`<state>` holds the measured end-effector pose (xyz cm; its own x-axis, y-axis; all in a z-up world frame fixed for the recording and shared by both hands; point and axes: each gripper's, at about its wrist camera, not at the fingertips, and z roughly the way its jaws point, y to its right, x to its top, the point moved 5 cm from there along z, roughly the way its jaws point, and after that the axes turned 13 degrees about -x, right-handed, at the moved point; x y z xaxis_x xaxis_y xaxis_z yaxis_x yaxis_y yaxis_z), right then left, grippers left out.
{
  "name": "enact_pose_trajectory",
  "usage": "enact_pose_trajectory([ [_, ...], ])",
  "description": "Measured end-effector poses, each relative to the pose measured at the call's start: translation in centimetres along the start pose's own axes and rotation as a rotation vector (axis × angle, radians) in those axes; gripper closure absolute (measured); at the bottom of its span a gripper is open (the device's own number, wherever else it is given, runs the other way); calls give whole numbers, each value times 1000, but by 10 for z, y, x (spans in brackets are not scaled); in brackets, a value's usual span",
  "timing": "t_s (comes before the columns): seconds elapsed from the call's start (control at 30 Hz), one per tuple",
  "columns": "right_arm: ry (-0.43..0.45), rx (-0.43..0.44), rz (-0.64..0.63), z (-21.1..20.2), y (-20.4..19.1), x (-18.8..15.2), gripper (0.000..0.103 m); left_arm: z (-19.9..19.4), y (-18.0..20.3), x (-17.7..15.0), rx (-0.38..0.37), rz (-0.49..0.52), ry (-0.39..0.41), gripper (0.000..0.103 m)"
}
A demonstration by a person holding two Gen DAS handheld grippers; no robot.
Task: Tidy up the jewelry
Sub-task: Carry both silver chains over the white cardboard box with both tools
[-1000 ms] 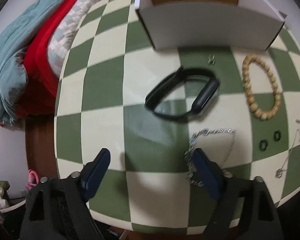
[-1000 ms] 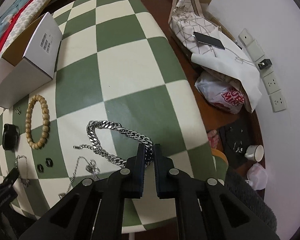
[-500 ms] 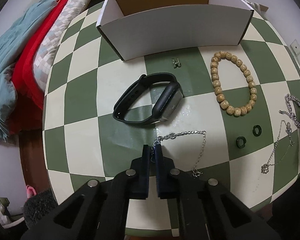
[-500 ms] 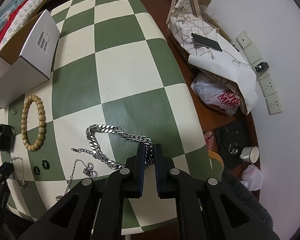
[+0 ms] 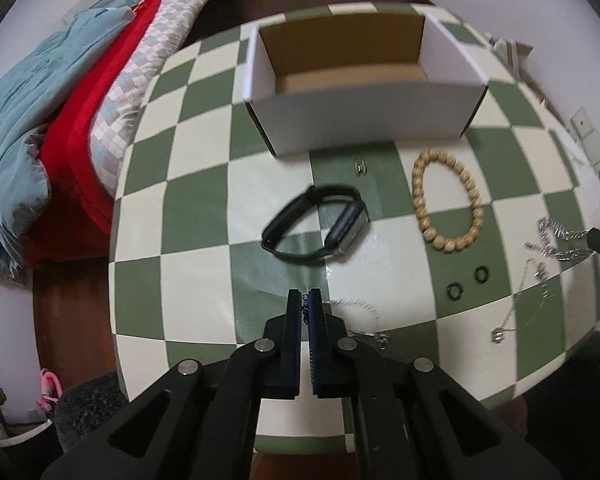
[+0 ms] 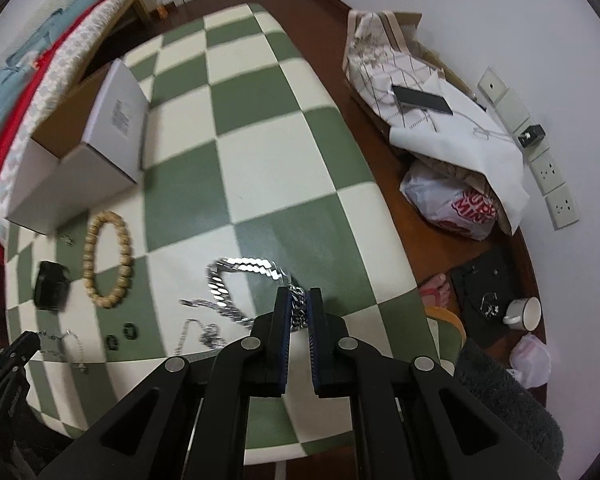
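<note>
Since a second ago: left gripper (image 5: 305,298) went from jaws wide apart to clamped on the thin chain (image 5: 358,305), and has lifted; table looks farther off in its view. Right gripper (image 6: 299,307) was already clamped on the heavy chain (image 6: 242,270) and has lifted too; the chain's far loop has shifted on the table.

Left wrist view, near to far:
- Thin chain trails from the pinch toward 3 o'clock; its free end lies on the checkered table (image 5: 204,216).
- Two dark rings (image 5: 468,282) at 2 o'clock of the gripper, close together but apart.
- Pendant necklace (image 5: 520,308) out at 3 o'clock, near the table edge.
- Black watch (image 5: 320,226) at 12 o'clock, on its side.
- Bead bracelet (image 5: 446,200) at 1–2 o'clock, flat, clear of the watch.
- Small silver clasp-like bit (image 5: 361,166) just short of the box; can't tell what it is.
- White box (image 5: 364,120) farthest, open top, inside bare.
- Bedding (image 5: 60,112) off the table at 10 o'clock.

Right wrist view:
- Heavy chain links visible between the pads; the rest loops off toward 10–11 o'clock, blurred.
- Left gripper shows at 8 o'clock, frame edge.
- Bags (image 6: 432,120) on the floor at 1–2 o'clock, cup (image 6: 524,314) at 3 o'clock.
</note>
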<state>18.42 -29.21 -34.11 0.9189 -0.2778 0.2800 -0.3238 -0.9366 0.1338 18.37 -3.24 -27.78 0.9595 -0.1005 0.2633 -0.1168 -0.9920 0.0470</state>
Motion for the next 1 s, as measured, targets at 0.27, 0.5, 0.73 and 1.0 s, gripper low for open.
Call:
enact_pose_trajectory([
  [0.27, 82, 65, -21, -51, -16, 10, 95, -50, -2, 19, -14, -17, 104, 102],
  [0.5, 159, 121, -51, -96, -31, 27, 95, -90, 2, 47, -47, -21, 207, 102],
  [0.73, 251, 172, -91, -145, -56, 46, 95, -116, 6, 75, -67, -21, 280, 102],
  [1.0, 326, 202, -129, -181, -90, 87, 95, -135, -1, 126, -80, -29, 351, 102],
])
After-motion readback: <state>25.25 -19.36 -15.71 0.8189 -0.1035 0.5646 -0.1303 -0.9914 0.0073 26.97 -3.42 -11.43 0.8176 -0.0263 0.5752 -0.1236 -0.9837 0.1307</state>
